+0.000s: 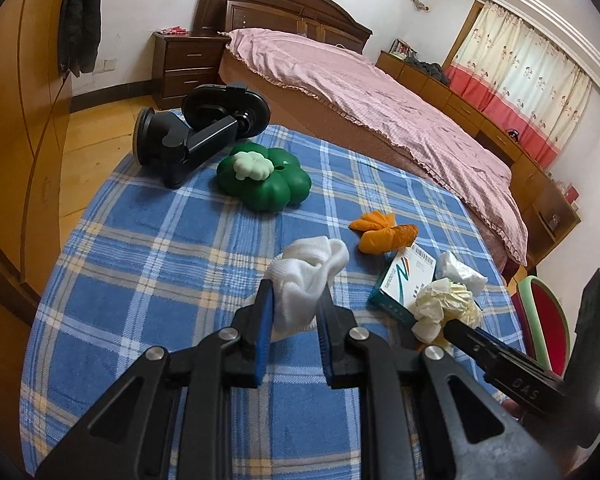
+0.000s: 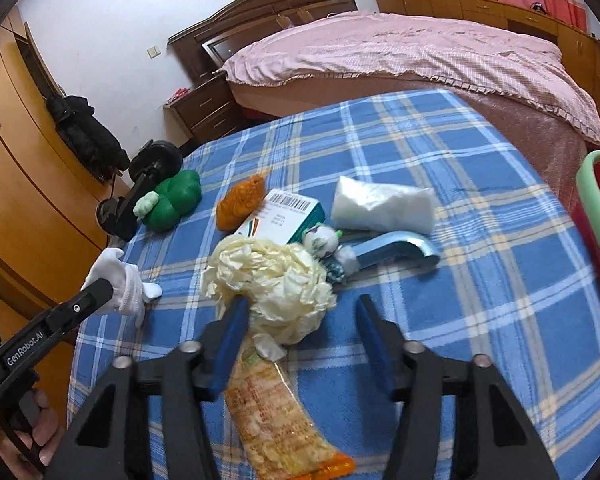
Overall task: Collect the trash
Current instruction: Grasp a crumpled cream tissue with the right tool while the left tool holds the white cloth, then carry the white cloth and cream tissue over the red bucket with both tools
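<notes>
crumpled cream paper (image 2: 276, 280) just ahead between released right gripper (image 2: 302, 320) jaws, touching only the left one; left gripper (image 1: 294, 300) clenched on white glove (image 1: 304, 276).

Right hand-held gripper (image 2: 300, 320) above the plaid-covered desk (image 2: 480, 280), jaws apart around a crumpled cream paper ball (image 2: 272, 280); a snack wrapper (image 2: 272, 416) lies beneath. At left, the left hand-held gripper (image 2: 100, 292) clamps a white sock (image 2: 124, 284).
</notes>
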{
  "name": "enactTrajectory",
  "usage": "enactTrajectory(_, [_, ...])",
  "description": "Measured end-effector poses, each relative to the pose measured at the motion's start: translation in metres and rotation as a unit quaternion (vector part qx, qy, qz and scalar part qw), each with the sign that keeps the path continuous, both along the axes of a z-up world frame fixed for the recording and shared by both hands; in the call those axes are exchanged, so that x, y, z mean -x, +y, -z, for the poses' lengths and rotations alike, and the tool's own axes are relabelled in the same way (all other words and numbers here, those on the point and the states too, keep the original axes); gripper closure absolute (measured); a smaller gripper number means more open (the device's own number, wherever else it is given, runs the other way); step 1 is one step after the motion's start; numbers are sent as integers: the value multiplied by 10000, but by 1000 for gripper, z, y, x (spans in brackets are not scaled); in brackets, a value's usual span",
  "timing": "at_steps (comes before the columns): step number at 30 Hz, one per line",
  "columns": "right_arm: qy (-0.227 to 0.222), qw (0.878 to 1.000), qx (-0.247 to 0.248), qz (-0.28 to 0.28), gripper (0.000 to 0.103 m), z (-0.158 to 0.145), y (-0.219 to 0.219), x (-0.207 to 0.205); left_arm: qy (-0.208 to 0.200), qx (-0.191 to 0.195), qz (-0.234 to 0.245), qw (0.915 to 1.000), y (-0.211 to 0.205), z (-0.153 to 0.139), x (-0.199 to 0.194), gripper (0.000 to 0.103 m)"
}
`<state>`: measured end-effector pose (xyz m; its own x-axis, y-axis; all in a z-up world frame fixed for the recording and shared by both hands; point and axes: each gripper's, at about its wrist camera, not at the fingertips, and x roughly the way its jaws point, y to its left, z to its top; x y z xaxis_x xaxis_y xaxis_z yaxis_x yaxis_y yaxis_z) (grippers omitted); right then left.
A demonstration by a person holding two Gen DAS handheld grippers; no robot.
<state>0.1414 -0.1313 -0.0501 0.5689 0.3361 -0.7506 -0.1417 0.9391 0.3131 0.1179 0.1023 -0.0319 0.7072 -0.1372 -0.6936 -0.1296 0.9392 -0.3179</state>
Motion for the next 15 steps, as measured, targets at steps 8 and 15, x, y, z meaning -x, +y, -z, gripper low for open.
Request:
enactTrajectory(8, [-64,9998,18,-184,76,1,5,6,13,18,12,10000,-3,1,1,83])
enactTrajectory(15, [-221,9996,-58,-147,80,-11,-4,19,-52,62,91,9999,-11,-6,8,83])
